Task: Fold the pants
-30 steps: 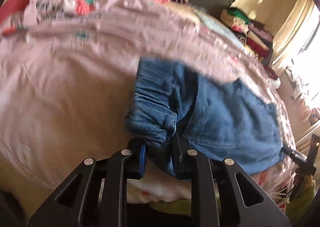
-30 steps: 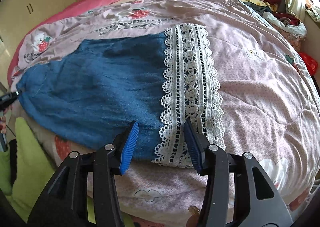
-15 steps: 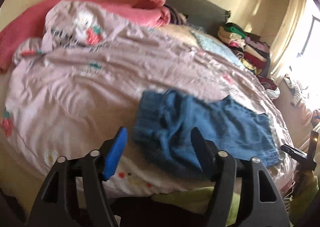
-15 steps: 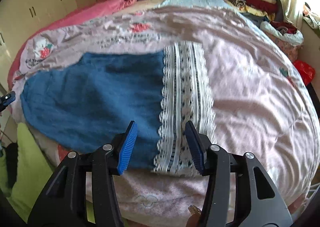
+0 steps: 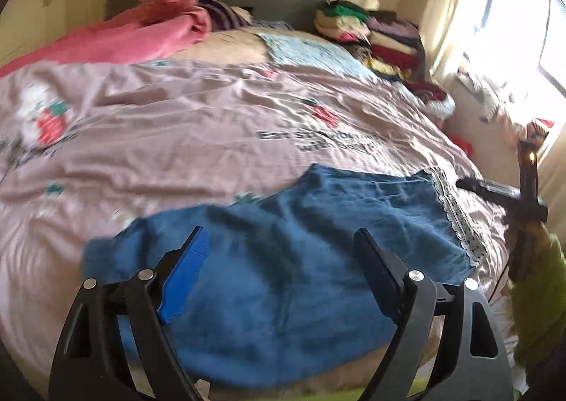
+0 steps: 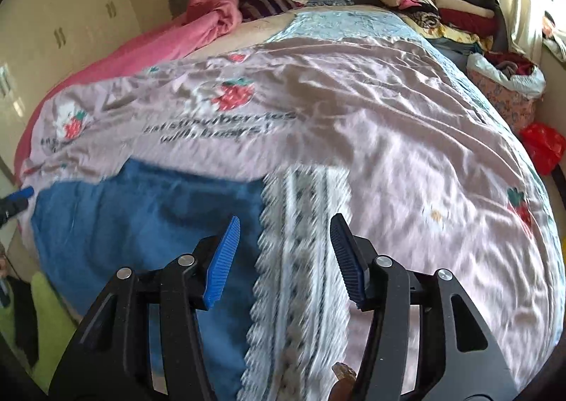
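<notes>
I've just let go with my left gripper [image 5: 281, 272]: a second ago it pinched the bunched waist end of the pants [image 5: 283, 259], and now its jaws have just been opening and stand spread and clear above the denim. The right gripper [image 6: 284, 257] has eased wider too, half spread over the lace hem [image 6: 304, 259], gripping nothing. The pants lie flat across the quilt [image 6: 406, 139] near its front edge (smoothed, I'd judge), ready for the next fold.
</notes>
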Demonstrator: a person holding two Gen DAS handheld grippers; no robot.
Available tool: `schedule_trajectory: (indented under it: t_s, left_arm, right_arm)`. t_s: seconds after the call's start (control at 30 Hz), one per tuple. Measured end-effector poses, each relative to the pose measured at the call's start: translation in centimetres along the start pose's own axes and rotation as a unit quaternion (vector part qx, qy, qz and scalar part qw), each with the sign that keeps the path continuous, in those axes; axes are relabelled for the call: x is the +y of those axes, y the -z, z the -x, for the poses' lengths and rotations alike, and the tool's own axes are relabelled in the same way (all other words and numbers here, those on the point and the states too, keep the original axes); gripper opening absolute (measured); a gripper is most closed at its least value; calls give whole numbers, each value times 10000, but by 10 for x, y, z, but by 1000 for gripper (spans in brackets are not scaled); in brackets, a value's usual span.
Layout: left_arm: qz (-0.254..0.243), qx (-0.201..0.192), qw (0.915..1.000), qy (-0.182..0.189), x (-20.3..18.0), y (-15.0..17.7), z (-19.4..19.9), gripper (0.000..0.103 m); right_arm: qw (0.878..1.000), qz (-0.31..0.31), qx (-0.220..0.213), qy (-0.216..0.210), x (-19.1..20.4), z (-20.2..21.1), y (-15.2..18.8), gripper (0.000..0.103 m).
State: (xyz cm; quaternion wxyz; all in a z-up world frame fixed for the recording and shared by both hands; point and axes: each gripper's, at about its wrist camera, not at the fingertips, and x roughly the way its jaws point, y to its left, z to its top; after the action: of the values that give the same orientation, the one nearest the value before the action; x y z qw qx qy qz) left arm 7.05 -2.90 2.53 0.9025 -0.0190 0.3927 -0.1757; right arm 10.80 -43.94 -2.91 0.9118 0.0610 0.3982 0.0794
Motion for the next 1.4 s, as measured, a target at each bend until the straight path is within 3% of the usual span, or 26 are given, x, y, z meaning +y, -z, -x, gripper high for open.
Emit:
schedule_trajectory:
  t_s: [0.2, 0.33, 0.43, 0.57, 0.6, 0.63, 0.7, 0.83, 0.97, 1.13, 1.17, 1.23, 1.3, 1.4]
  left_arm:
    - [-235, 335, 9990, 203, -26, -35, -58, 83]
    - [-211, 664, 9974, 172, -25, -45, -106, 83]
    - [5, 942, 9955, 90, -13, -46, -139, 83]
    - [220, 1092, 9931, 369, -9, -43, -164, 78]
    - [205, 1076, 9933, 376, -11, -42, -165, 65]
    - [188, 1059, 9935, 383, -13, -41, -165, 41]
    - [310, 1021, 9922, 645, -15, -42, -162, 8]
    - [-73, 671, 9972, 333, -29, -53, -152, 7]
    - [-249, 729, 9970, 91, -34, -51, -164, 8]
    - [-453, 703, 9964, -167, -35, -43, -171, 24]
    - [-487, 688, 9963, -177, -35, -42, -170, 26]
    - [-509, 675, 9961, -250, -33, -42, -169, 39]
    - [-446, 660, 9964, -299, -30, -41, -161, 50]
    - [-391, 525, 9974, -306, -28, -38, -142, 53]
  right_arm:
    - [9994, -147, 314, -82, -25, -40, -17, 46]
    - [9972, -322, 524, -420, -38, -65, -16, 46]
    - [9962, -211, 568, -624, -36, -70, -12, 36]
    - [9951, -121, 491, -850, -32, -65, -8, 17]
    - [9953, -96, 421, -870, -31, -61, -9, 16]
    - [9955, -62, 299, -902, -30, -54, -10, 15]
    - [9958, -26, 144, -899, -29, -44, -15, 14]
    - [9976, 199, -141, -642, -25, -36, -34, 14]
    - [9988, 382, 220, -218, -24, -66, -37, 14]
    - [9979, 451, 452, 93, -26, -87, -28, 19]
    - [9979, 442, 444, 137, -27, -87, -27, 23]
    - [9977, 473, 437, 191, -26, -85, -26, 26]
    - [9975, 484, 398, 332, -26, -79, -26, 37]
    - [9983, 364, 208, 403, -28, -60, -26, 45]
